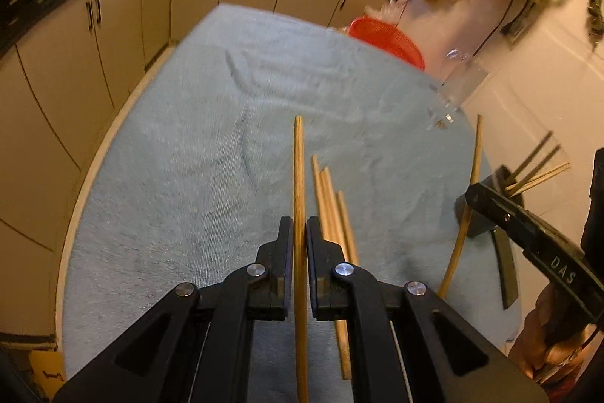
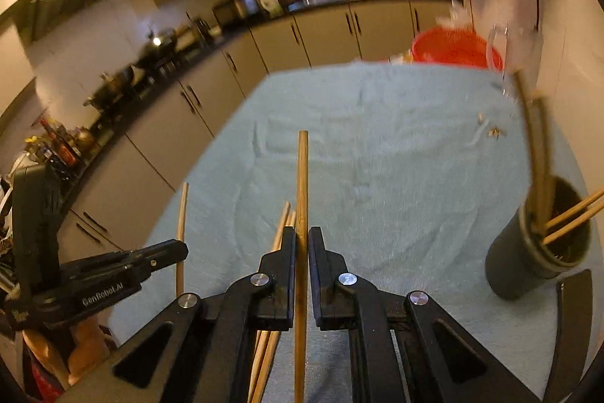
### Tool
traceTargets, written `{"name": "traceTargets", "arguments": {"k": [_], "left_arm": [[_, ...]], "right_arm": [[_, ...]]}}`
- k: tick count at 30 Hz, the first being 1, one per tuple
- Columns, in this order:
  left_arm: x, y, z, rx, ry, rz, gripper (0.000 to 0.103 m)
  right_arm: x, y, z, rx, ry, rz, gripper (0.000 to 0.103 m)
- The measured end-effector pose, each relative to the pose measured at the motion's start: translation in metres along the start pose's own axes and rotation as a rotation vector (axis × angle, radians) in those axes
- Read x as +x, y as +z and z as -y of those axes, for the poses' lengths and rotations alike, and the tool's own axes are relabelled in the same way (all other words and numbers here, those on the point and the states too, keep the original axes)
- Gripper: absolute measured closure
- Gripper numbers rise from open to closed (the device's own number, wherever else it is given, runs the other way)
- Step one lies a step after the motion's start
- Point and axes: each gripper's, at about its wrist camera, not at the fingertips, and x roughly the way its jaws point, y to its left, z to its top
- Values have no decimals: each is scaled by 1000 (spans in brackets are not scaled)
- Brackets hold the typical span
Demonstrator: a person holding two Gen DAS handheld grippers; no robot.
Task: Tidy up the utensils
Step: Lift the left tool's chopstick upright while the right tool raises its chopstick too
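Observation:
My left gripper (image 1: 299,227) is shut on a wooden chopstick (image 1: 299,169) that points forward above the light blue cloth (image 1: 211,123). Several loose chopsticks (image 1: 332,210) lie on the cloth just right of it. My right gripper (image 2: 302,237) is shut on another wooden chopstick (image 2: 302,176). A dark cylindrical holder (image 2: 536,248) with several chopsticks in it stands on the cloth to its right; it also shows in the left wrist view (image 1: 487,203). The left gripper (image 2: 177,250) shows at the left of the right wrist view, with its chopstick (image 2: 182,210).
A red basket (image 2: 453,50) sits at the far edge of the table, with a clear glass pitcher (image 1: 456,82) near it by the right wall. Kitchen cabinets (image 1: 94,36) and a counter with pans run along the left and back.

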Motion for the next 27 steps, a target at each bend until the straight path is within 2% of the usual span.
{"name": "traceTargets", "arguments": {"k": [9, 16, 27], "left_arm": [[-41, 2, 23, 57, 6, 118, 97], [-50, 1, 29, 64, 11, 140, 97], [-57, -1, 42, 87, 59, 183, 97]], "right_arm": [[-44, -13, -5, -21, 24, 140, 96], [-61, -16, -5, -31, 21, 208, 96], [-74, -17, -2, -20, 20, 246, 96]]}}
